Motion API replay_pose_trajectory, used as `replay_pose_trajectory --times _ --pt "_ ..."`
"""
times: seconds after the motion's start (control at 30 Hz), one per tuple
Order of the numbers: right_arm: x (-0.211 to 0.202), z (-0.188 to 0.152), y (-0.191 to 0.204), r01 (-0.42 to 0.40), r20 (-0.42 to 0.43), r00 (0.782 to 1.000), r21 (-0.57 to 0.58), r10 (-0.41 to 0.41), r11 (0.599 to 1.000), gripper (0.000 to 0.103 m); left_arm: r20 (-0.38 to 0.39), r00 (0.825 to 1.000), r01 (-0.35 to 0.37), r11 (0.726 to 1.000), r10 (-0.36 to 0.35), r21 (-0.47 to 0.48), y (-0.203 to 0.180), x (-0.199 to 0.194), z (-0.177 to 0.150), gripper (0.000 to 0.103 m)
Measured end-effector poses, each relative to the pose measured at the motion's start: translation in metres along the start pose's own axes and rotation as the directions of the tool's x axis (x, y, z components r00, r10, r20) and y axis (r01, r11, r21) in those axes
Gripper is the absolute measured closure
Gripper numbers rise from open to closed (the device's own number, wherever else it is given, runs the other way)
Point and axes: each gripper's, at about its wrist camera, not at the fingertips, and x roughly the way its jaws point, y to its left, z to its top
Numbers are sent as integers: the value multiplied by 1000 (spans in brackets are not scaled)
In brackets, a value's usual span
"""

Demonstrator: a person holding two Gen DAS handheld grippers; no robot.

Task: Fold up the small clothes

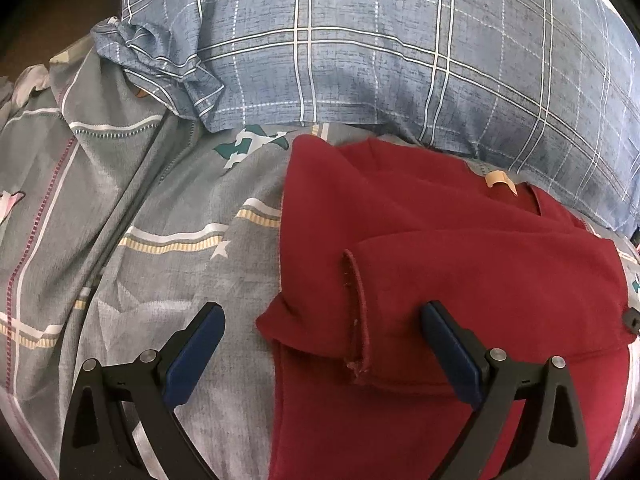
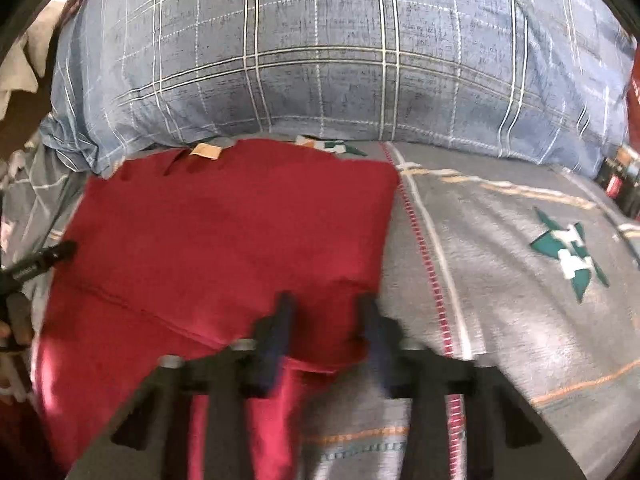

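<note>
A dark red garment point(image 1: 460, 264) lies partly folded on the grey patterned bedsheet point(image 1: 140, 220), its beige neck label point(image 1: 498, 179) toward the pillow. A sleeve with a stitched hem point(image 1: 356, 312) is laid across its left side. My left gripper point(image 1: 322, 309) stands wide open over that sleeve hem, one finger above the sheet and the other above the cloth. In the blurred right wrist view my right gripper point(image 2: 326, 300) points down at the right edge of the garment point(image 2: 224, 240). Its jaws are narrow and red cloth fills the gap between them.
A large blue plaid pillow point(image 1: 400, 60) point(image 2: 320, 60) borders the garment at the back. Bare sheet point(image 2: 520, 280) spreads to the right of the garment. The other gripper's black tip point(image 2: 44, 260) and part of a hand point(image 2: 8, 332) show at the left edge.
</note>
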Motion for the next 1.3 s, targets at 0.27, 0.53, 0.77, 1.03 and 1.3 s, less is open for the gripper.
replay_pose_trajectory --times 0.27,0.53,0.77,1.03,1.3 --pt "-24 4 -13 -32 43 999 54 30 998 82 4 1000 -1 1000 1 8 -2 0 -1 4" --pt "-12 20 40 -46 80 996 -48 49 998 49 -7 1000 -1 1000 1 1 0 4 1 4" --pt "30 29 11 -23 43 999 76 20 997 52 -10 1000 -10 1000 10 11 -2 9 2 4" --pt "-1 12 13 -56 41 998 53 54 997 49 0 1000 -18 1000 18 20 -4 8 0 4" --pt "-9 -8 24 74 33 997 -57 -72 996 49 12 1000 -21 999 21 43 -5 3 -4 4"
